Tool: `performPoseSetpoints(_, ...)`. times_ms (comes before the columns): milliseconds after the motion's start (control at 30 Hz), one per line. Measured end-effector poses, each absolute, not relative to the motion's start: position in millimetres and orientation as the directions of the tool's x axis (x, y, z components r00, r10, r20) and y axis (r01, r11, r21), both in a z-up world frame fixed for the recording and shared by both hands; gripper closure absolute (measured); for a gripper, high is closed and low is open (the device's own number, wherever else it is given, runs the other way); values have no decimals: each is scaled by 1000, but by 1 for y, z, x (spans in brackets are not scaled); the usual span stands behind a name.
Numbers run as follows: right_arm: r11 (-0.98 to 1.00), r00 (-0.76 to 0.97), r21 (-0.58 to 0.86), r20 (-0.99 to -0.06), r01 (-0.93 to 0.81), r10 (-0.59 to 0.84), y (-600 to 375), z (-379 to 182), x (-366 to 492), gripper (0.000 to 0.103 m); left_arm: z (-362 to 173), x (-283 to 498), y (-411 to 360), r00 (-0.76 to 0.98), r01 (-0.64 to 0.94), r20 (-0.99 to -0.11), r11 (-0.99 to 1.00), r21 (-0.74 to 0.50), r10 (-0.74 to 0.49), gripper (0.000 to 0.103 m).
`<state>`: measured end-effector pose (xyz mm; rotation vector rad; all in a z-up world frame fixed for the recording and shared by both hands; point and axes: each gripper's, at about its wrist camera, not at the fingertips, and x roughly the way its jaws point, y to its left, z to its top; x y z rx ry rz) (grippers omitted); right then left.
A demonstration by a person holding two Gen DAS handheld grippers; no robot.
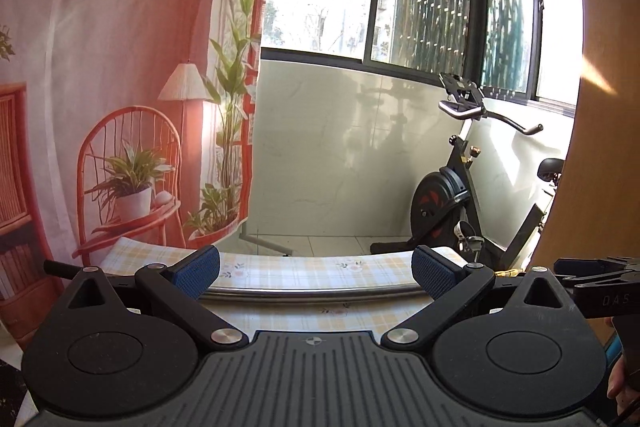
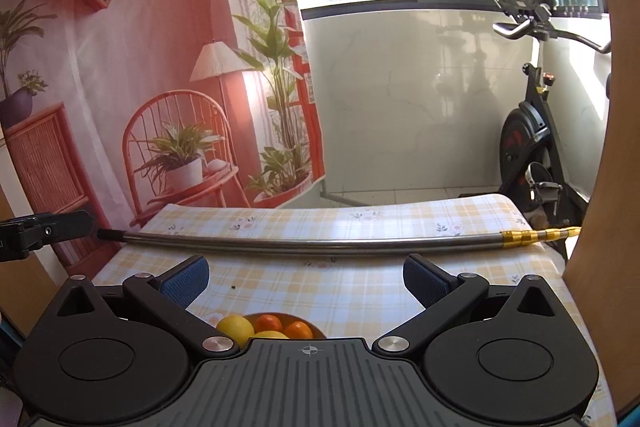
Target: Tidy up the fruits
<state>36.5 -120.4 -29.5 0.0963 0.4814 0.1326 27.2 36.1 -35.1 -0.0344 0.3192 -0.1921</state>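
Note:
In the right wrist view a bowl (image 2: pixel 316 330) holds yellow lemons (image 2: pixel 235 327) and oranges (image 2: pixel 298 330). It sits on the checked tablecloth (image 2: pixel 360 291) just below and behind my open, empty right gripper (image 2: pixel 306 281), partly hidden by the gripper body. My left gripper (image 1: pixel 316 273) is open and empty above the same table (image 1: pixel 304 271); no fruit shows in its view. The left gripper's side shows at the left edge of the right wrist view (image 2: pixel 40 233), and the right gripper's side at the right edge of the left wrist view (image 1: pixel 600 279).
A long metal rod (image 2: pixel 312 245) with a gold end (image 2: pixel 536 235) lies across the table; it also shows in the left wrist view (image 1: pixel 312 294). A printed backdrop (image 2: pixel 120 67) hangs behind. An exercise bike (image 2: pixel 532 131) stands at the right by the window. A wooden panel (image 2: pixel 608 227) stands at the far right.

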Motion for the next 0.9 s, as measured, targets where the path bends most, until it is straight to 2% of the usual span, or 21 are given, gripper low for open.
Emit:
performPoseSetpoints(400,994,933,73,-345,-84,104,-121,45,-3,0,15,-4,12,967,145,-212,989,-6,-143,0)
performPoseSetpoints(900,996,946,51,-311,-79,91,-117,60,-20,0,19,-5,16,966,120,-231,993,6,-115,0)
